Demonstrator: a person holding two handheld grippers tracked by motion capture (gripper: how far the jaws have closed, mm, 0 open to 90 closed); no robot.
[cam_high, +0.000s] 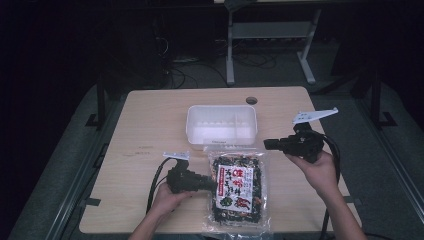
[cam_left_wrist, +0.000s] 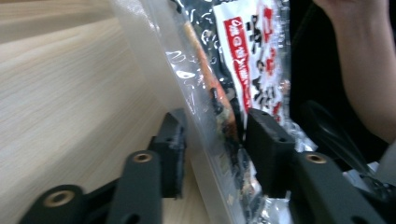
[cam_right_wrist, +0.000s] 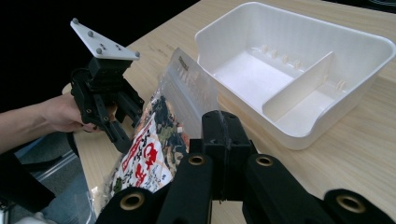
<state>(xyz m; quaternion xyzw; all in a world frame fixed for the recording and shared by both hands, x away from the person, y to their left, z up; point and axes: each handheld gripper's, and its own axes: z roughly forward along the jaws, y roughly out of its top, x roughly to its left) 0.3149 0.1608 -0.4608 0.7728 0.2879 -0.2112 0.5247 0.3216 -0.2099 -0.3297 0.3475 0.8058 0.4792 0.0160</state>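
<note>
Where the clear food packet (cam_high: 237, 192) lies flat on the near part of the wooden table (cam_high: 150, 130), its printed red-and-white label faces up and its dark dried contents show through the film. The packet's far end lies just in front of the white plastic bin (cam_high: 221, 125), which stands upright near the table's middle and has an inner divider. The left gripper (cam_high: 206, 183) meets the packet at its left edge. In the left gripper view, one jaw sits under the film next to the table surface and the other jaw sits over the printed side, with the packet edge (cam_left_wrist: 219, 121) between them; the jaws are drawn in against the packet and grip it. The right gripper (cam_high: 269, 144) is held above the table just beyond the packet's far right corner, clear of it. Its jaws are closed together with nothing between them, as the right gripper view (cam_right_wrist: 223, 135) shows.
</note>
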